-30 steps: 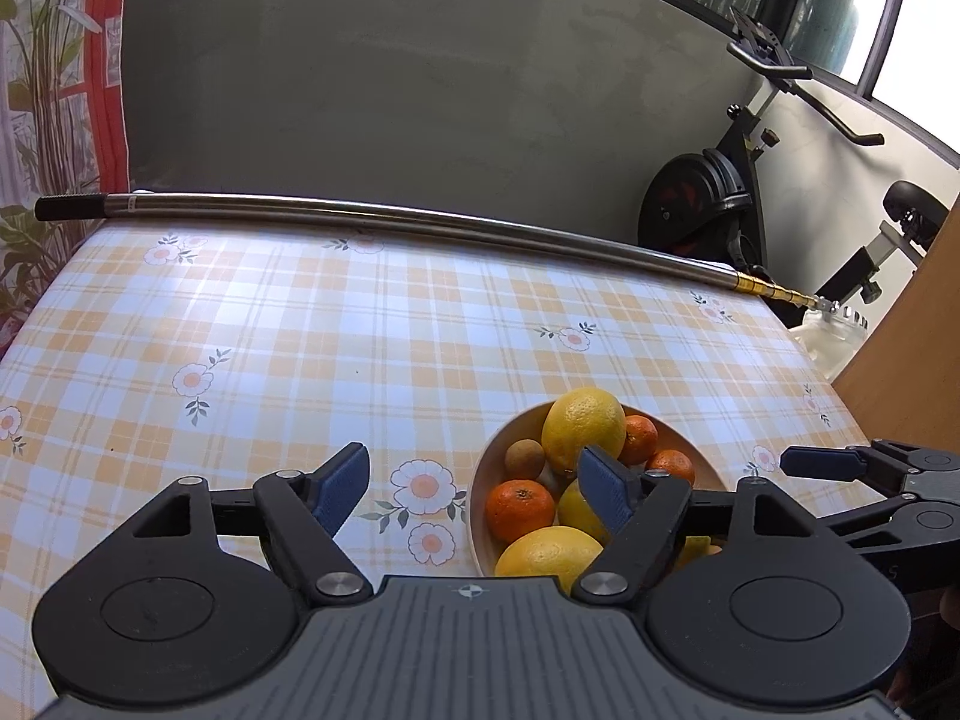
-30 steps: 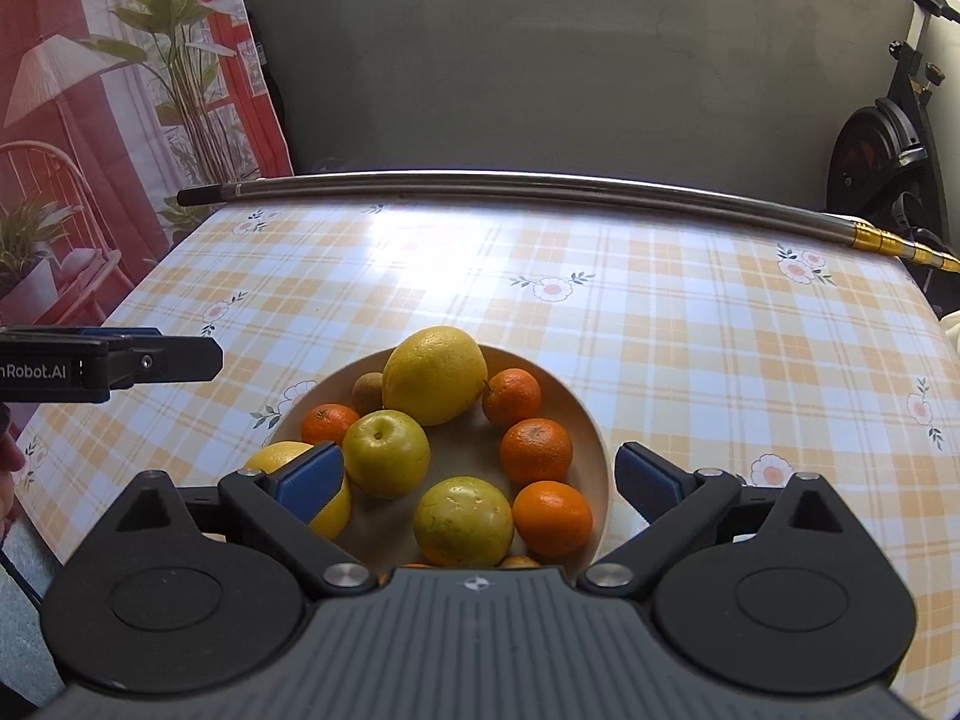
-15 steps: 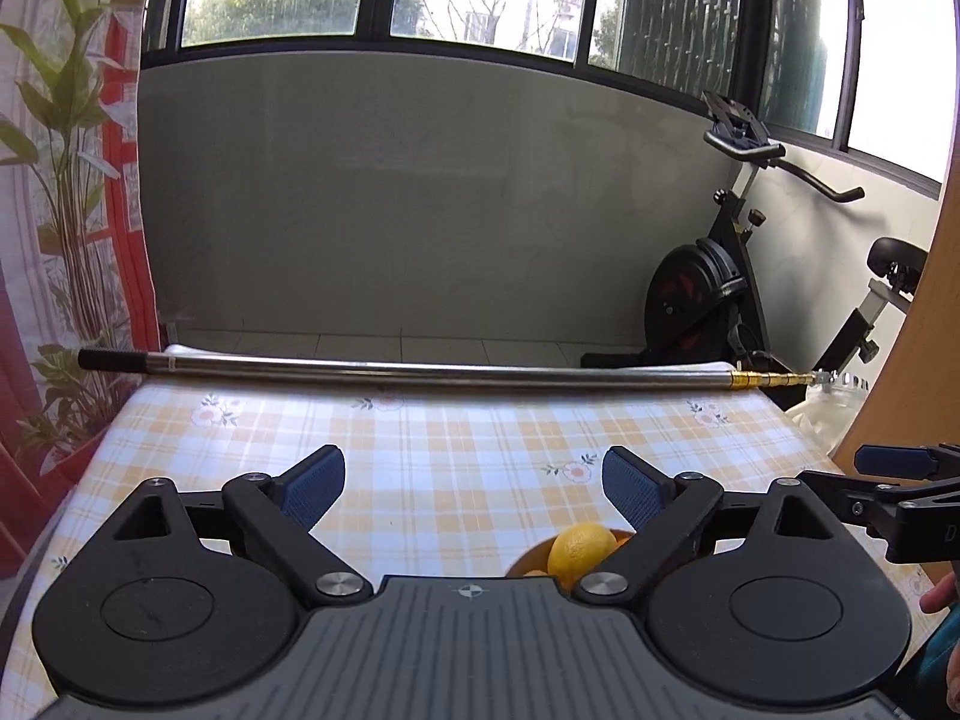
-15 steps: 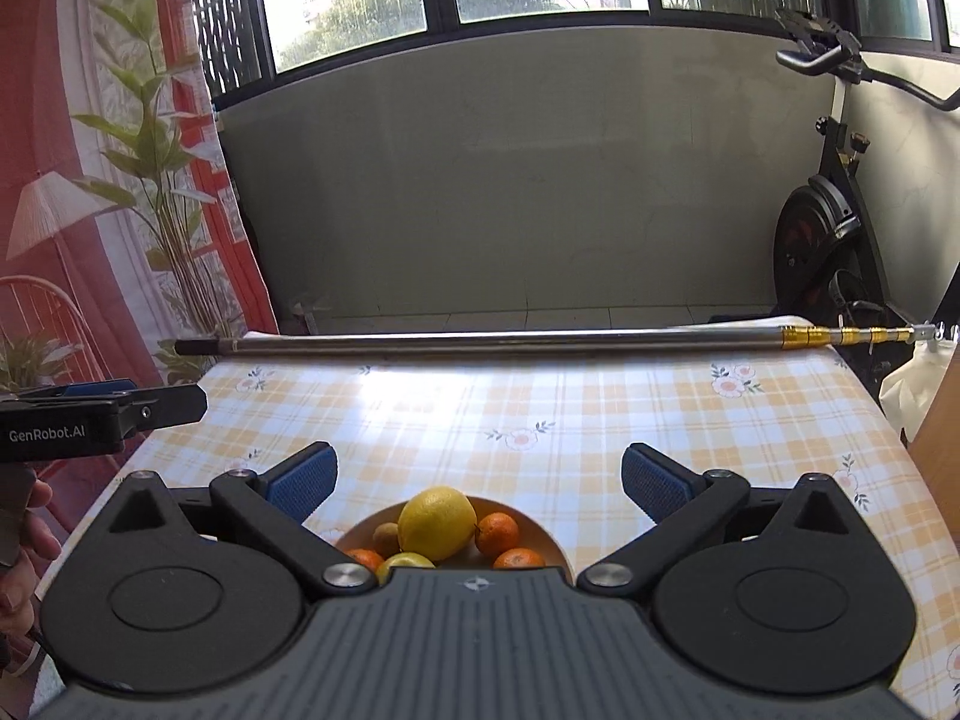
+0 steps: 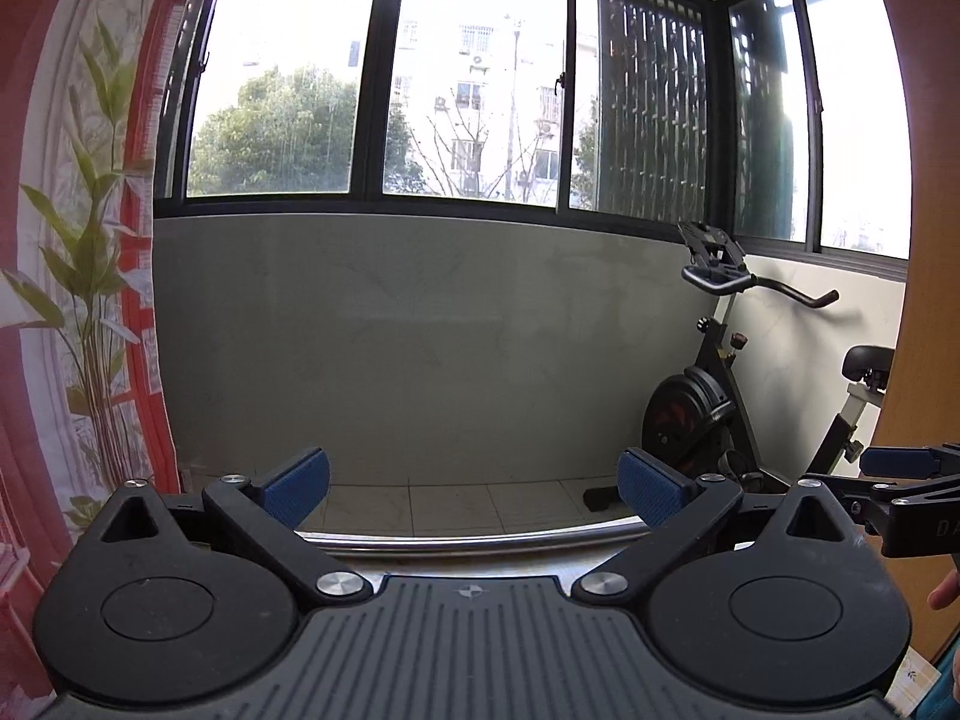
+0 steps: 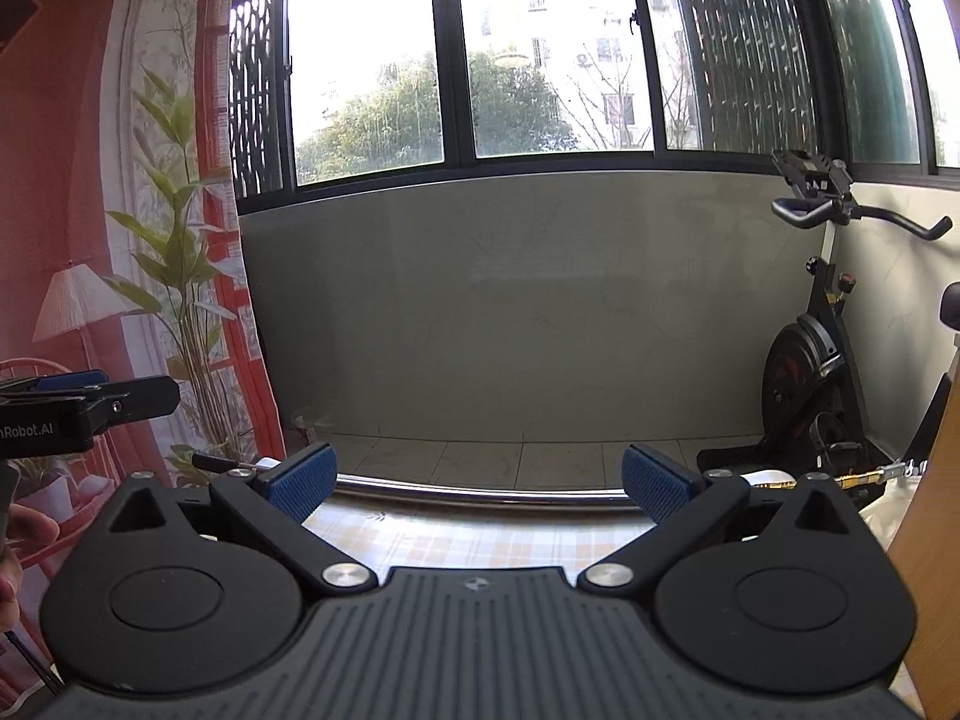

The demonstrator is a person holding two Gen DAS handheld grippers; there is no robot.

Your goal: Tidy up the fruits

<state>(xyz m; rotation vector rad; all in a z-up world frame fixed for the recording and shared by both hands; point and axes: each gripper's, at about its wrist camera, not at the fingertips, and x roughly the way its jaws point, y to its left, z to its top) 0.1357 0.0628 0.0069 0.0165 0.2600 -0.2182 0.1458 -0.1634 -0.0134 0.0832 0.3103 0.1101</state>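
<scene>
No fruit and no bowl show in either view now; both cameras look out over the table's far end toward the window wall. My left gripper (image 5: 474, 489) is raised, its jaws still opening wide, with nothing between the blue pads (image 5: 297, 487). My right gripper (image 6: 477, 486) is also lifted, open and empty. A strip of the checked tablecloth (image 6: 474, 540) shows under the right gripper. The right gripper's arm (image 5: 900, 480) appears at the right edge of the left wrist view, and the left gripper's body (image 6: 78, 408) at the left edge of the right wrist view.
A long steel pole (image 6: 480, 495) lies across the table's far edge; the same pole (image 5: 468, 540) is in the left wrist view. An exercise bike (image 5: 708, 408) stands at the right, a wooden panel (image 5: 918, 300) beside it, a printed curtain (image 6: 120, 240) on the left.
Both grippers rose and tilted up, so the fruit bowl dropped out of both views. The left gripper's jaws spread wider. The window now fills the upper half of each view.
</scene>
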